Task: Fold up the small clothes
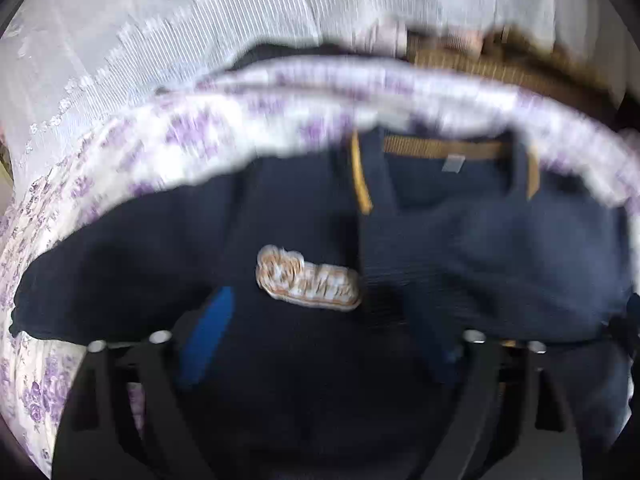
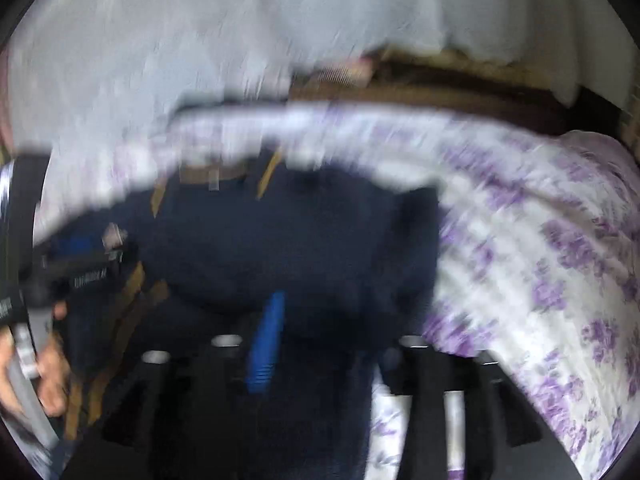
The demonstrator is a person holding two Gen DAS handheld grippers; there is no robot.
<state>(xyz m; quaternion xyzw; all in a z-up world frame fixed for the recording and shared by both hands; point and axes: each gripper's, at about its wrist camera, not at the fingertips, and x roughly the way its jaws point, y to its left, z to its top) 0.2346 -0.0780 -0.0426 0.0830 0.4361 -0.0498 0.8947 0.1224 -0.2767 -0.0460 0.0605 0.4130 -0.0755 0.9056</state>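
A small navy top (image 1: 280,208) with mustard collar trim (image 1: 440,148) and a tiger patch (image 1: 308,276) lies front up on a purple-flowered sheet (image 1: 192,128). My left gripper (image 1: 320,344) hangs low over its chest, open wide, with its blue-padded finger (image 1: 208,336) left of the patch and nothing pinched. In the right wrist view the same top (image 2: 280,232) fills the middle. My right gripper (image 2: 332,352) stands open over the top's right side near the sheet (image 2: 540,260). Navy cloth lies under its blue pad (image 2: 266,344). The view is blurred.
A person's hand (image 2: 48,360) holds the left gripper's handle at the left edge of the right wrist view. Pale striped fabric (image 1: 160,40) rises behind the bed. A brown woven edge (image 1: 480,64) runs beyond the sheet's far border.
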